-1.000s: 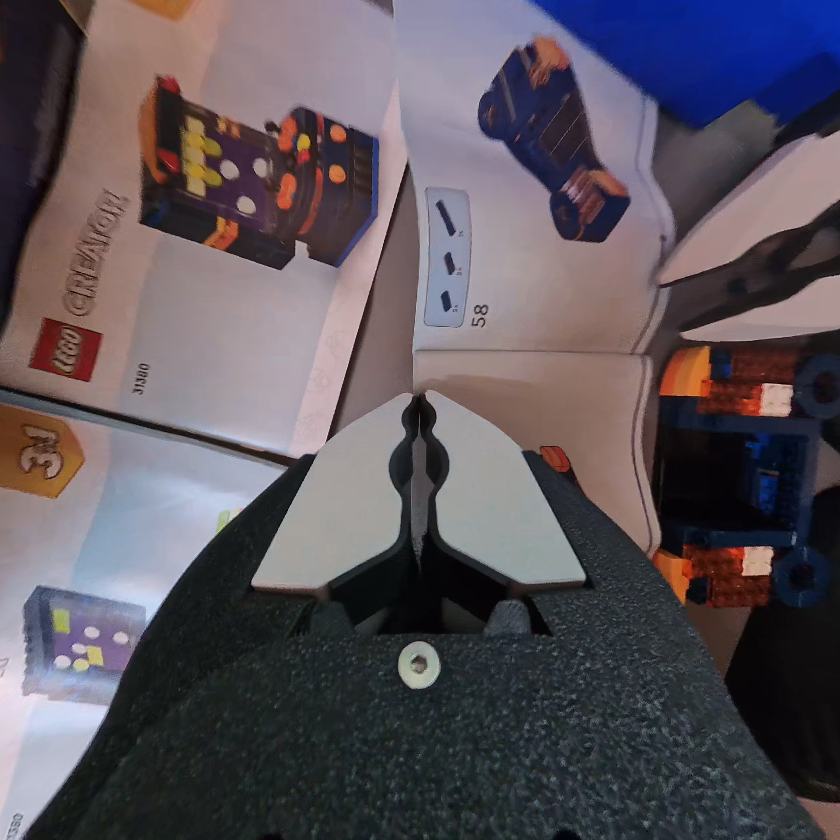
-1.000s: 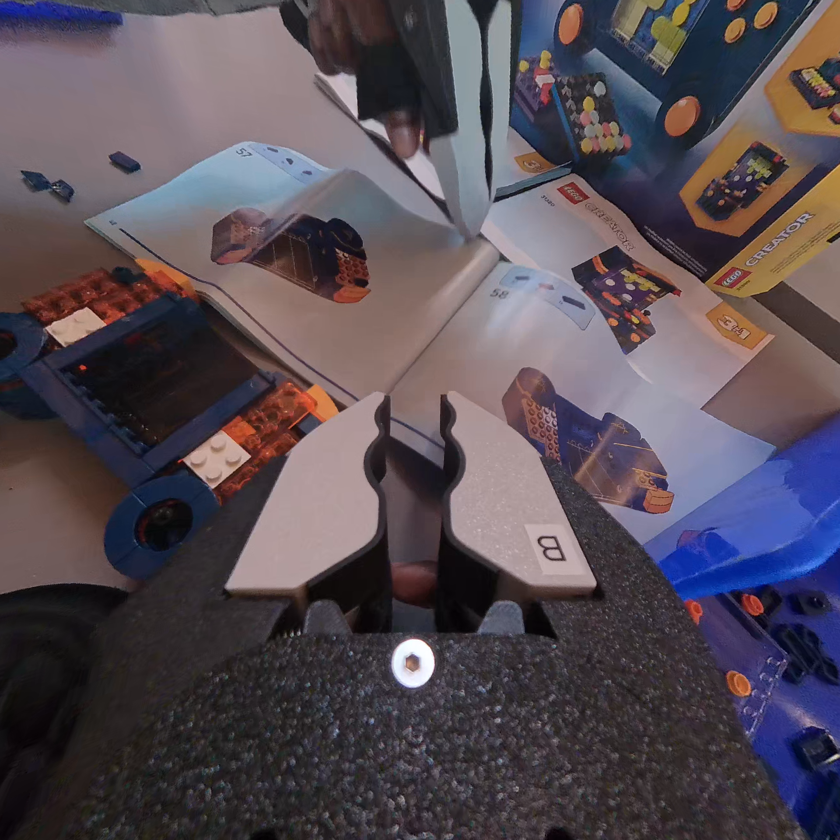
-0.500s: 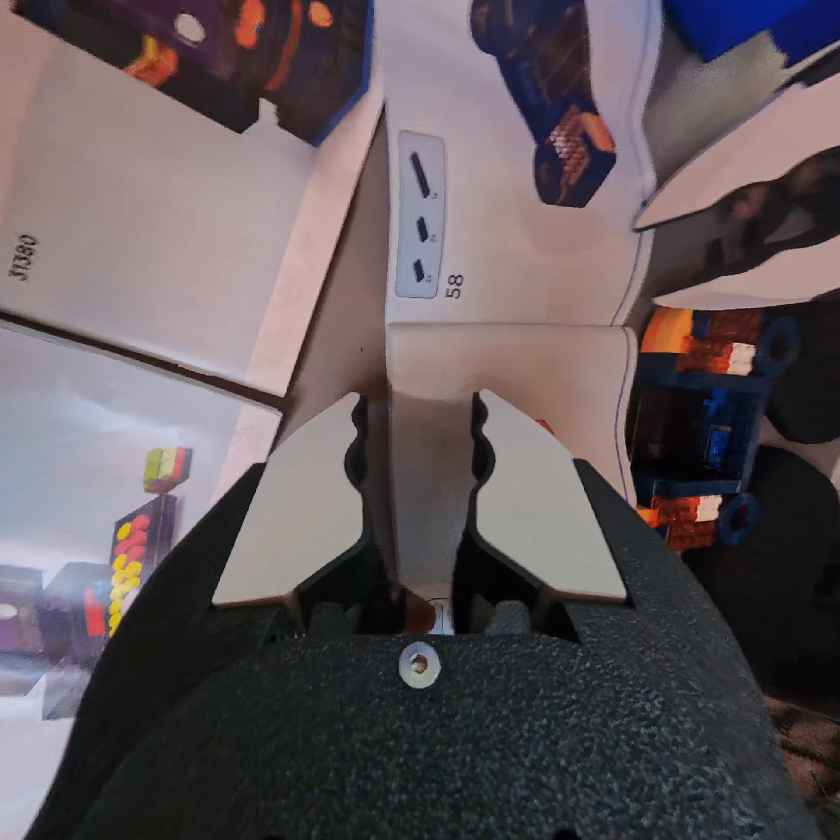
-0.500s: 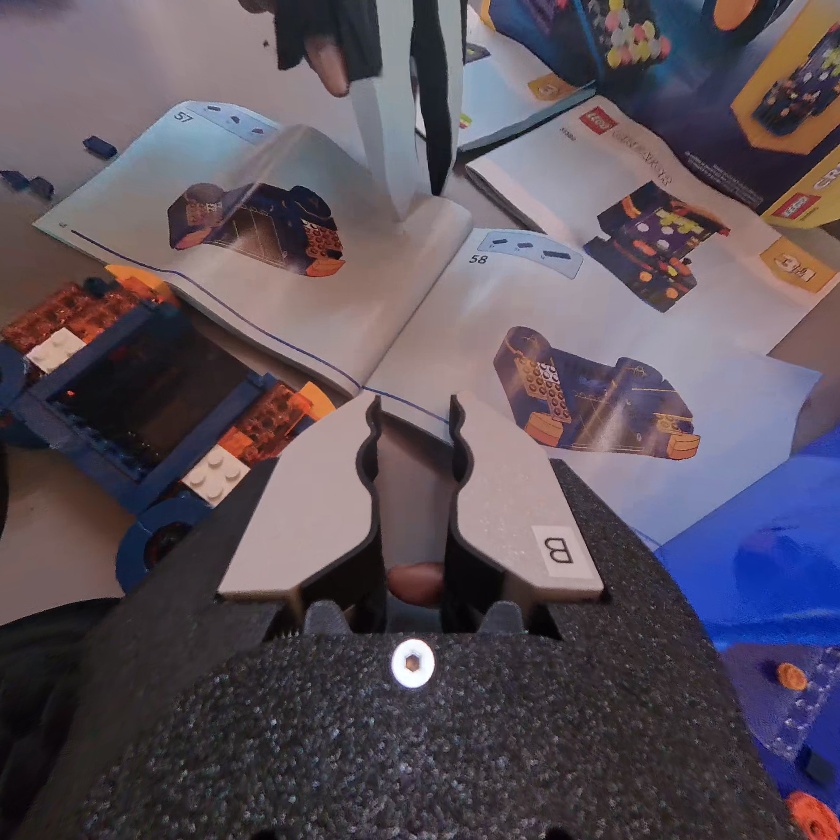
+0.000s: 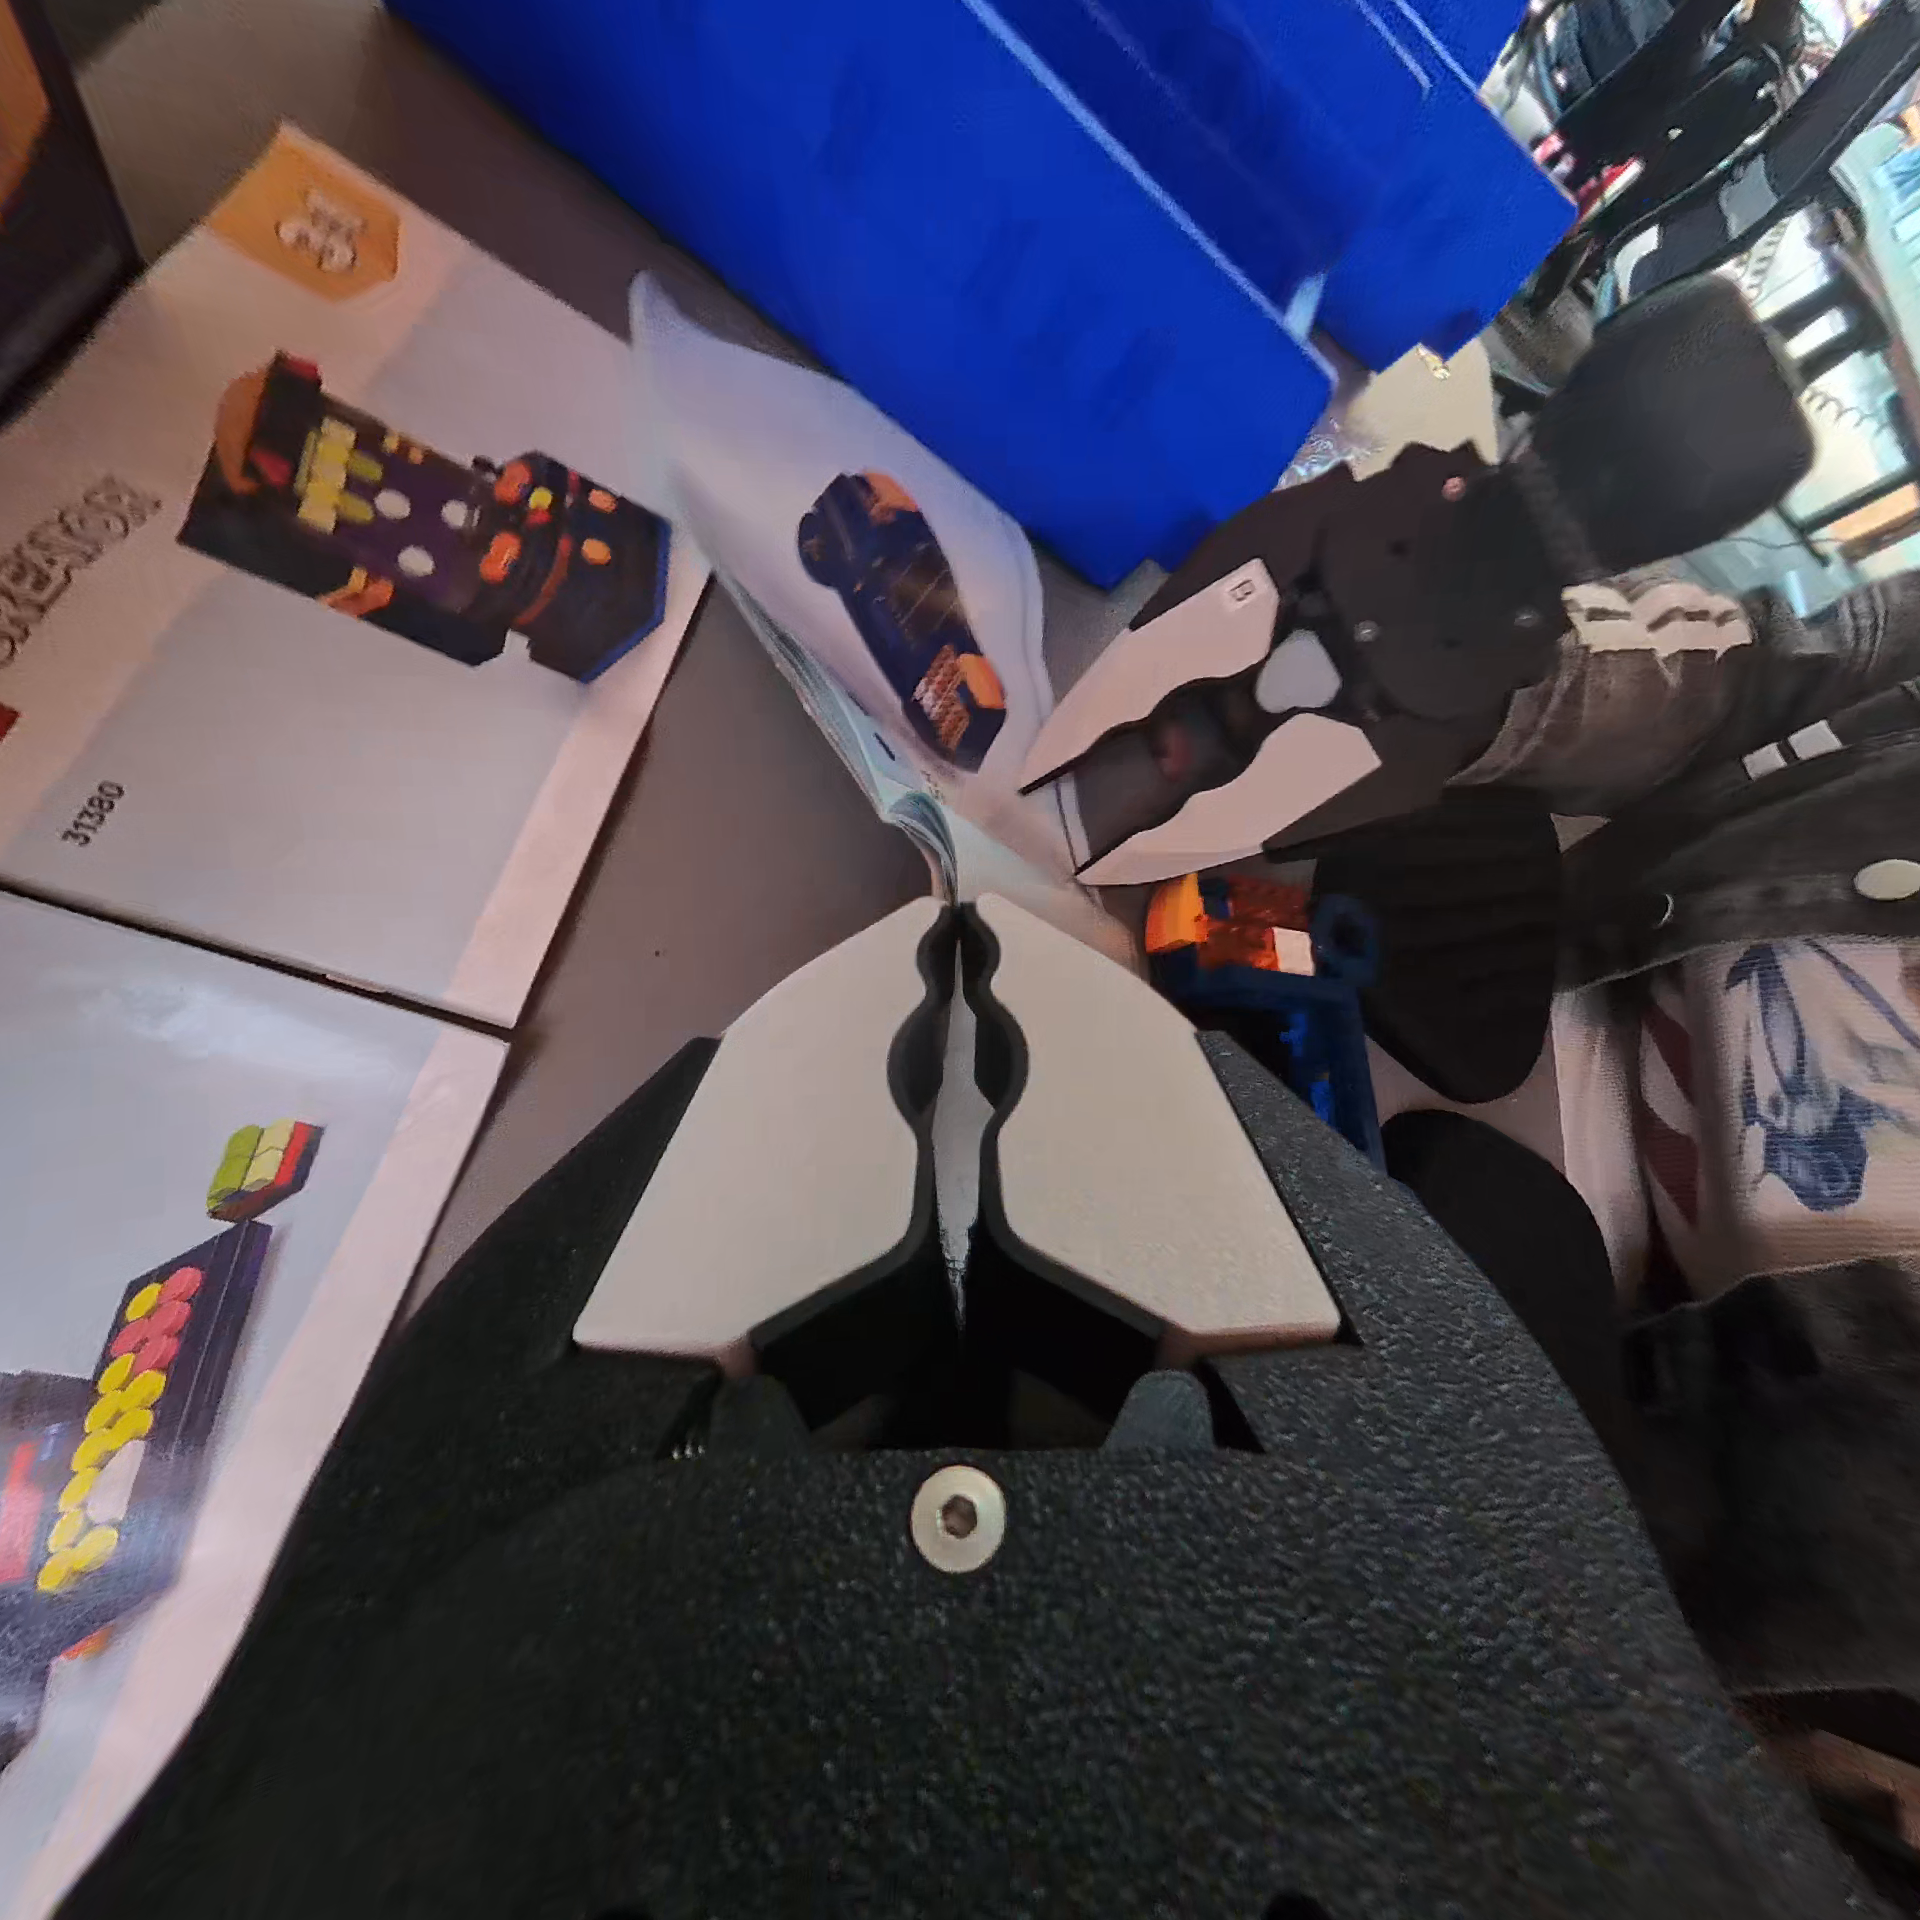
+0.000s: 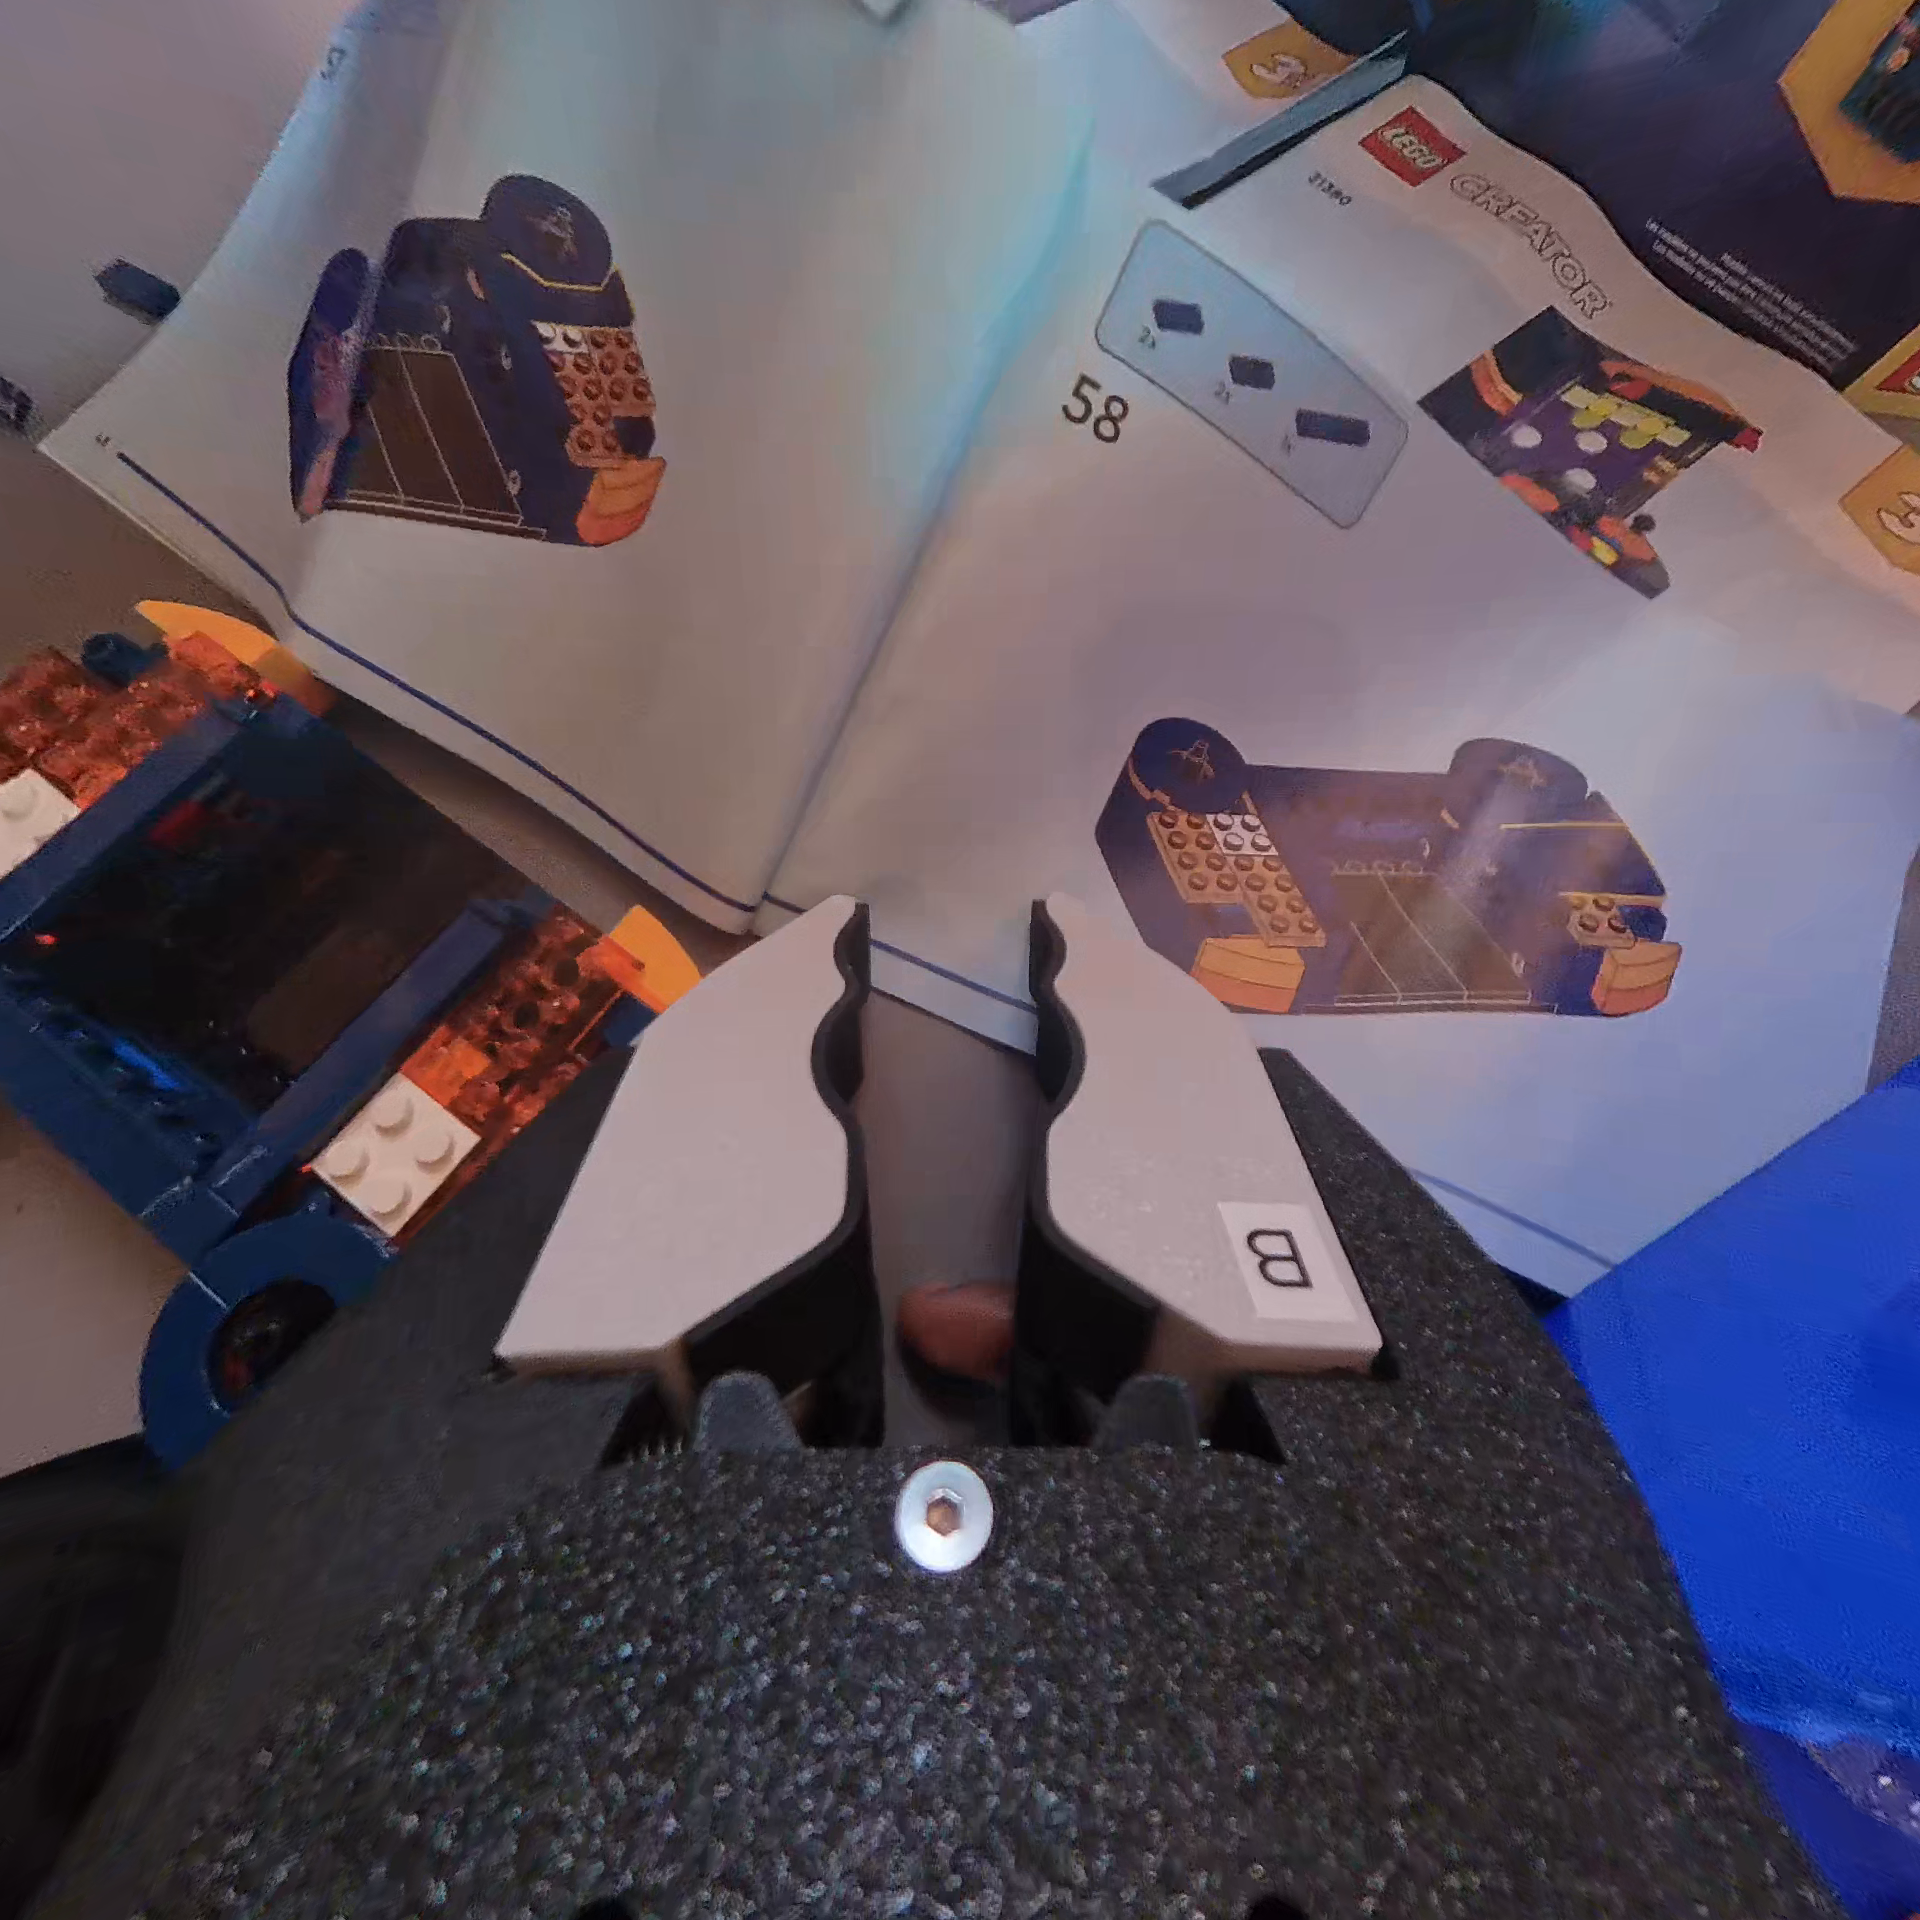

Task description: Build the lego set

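Left hand-held gripper pinched on a lifted booklet page, blue bin behind.

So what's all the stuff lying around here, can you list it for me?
open booklet: one, pale blue-white pages with build pictures, middle of the table; one page pinched and lifted.
closed booklets: at least two, white with pictures, beside the open one.
half-built model: one, dark blue frame with orange and white bricks, on the table by the open booklet.
loose brick: one, dark blue, beyond the open booklet's far corner.
bin: one, bright blue, next to the open booklet.
table: one, grey.
left tongs: shut on a page.
right tongs: open, empty, over the open booklet's near edge.
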Demonstrator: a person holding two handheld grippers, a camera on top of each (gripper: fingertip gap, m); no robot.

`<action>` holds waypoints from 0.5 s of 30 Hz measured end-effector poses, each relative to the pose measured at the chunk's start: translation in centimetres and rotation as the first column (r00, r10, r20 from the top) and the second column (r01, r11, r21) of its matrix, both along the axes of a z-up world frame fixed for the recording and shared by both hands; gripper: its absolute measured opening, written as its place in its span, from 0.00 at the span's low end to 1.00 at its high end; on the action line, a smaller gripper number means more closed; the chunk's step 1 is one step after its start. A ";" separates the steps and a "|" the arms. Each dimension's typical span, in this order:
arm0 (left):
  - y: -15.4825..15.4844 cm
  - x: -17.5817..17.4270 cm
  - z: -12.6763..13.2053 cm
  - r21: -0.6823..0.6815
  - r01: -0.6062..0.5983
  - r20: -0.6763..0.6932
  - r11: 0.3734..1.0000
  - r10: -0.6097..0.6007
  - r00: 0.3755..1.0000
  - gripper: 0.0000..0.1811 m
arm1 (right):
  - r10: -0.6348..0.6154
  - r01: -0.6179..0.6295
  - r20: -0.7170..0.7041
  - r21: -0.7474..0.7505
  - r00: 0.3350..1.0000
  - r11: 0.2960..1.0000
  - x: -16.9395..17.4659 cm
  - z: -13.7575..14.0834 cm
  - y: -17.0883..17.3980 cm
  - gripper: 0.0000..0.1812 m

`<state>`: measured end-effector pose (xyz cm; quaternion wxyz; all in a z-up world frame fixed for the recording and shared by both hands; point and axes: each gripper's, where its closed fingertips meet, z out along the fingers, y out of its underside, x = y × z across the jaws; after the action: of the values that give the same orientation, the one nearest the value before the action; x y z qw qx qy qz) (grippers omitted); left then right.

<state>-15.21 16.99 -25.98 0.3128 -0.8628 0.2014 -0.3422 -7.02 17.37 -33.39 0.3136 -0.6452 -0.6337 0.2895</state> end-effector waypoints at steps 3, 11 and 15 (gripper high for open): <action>-0.8 0.6 1.3 0.094 0.022 -0.077 0.995 -0.015 0.997 0.00 | 0.048 -0.045 -0.046 0.048 0.998 0.998 -0.5 1.5 -0.3 0.29; -2.6 3.1 3.5 0.210 0.132 -0.363 0.969 -0.048 0.930 0.00 | 0.530 -0.523 0.114 0.426 0.841 0.738 -2.5 12.0 -1.5 0.41; -3.3 4.3 3.9 0.226 0.168 -0.391 0.959 -0.069 0.918 0.01 | 0.741 -0.822 0.376 0.124 0.557 0.555 -2.0 7.9 -0.3 0.22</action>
<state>-10.95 13.70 -22.09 0.3548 -0.8513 0.3527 -0.1584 -9.06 17.06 -25.48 0.1464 -0.2727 -0.9274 0.2101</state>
